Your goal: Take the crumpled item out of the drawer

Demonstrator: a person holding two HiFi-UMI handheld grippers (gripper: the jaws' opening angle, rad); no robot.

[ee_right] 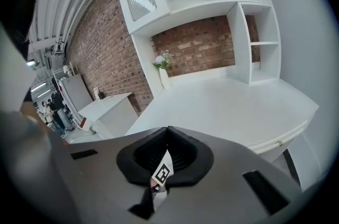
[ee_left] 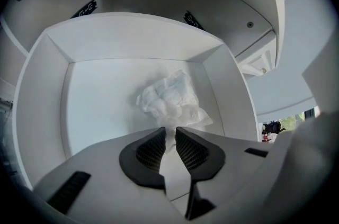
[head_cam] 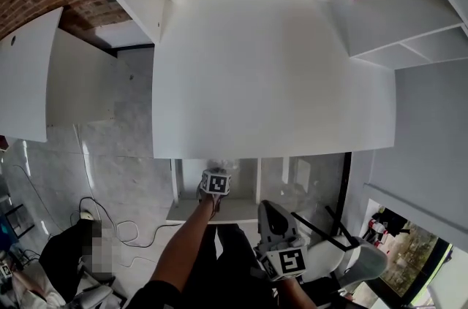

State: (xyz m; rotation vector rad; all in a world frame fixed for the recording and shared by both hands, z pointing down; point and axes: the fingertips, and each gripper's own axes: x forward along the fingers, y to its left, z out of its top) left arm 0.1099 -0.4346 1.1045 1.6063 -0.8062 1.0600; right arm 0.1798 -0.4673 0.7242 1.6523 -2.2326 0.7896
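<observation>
**White desk [head_cam: 270, 81] with its drawer [ee_left: 132, 37] open: left tongs pinching the wad**

You are reaching your left gripper [ee_left: 170, 133] steeply down into the drawer under the desk. Its jaws are sitting almost together, nipping the near edge of the crumpled item [ee_left: 169, 96]. That item is a thin, white, heavily wrinkled wad, slightly glossy in places. It is lying on the drawer floor, right of the middle and close to the right wall. You are holding your right gripper [ee_right: 167, 130] outside the drawer, looking across the desk top, with its jaws closed together on nothing.
</observation>
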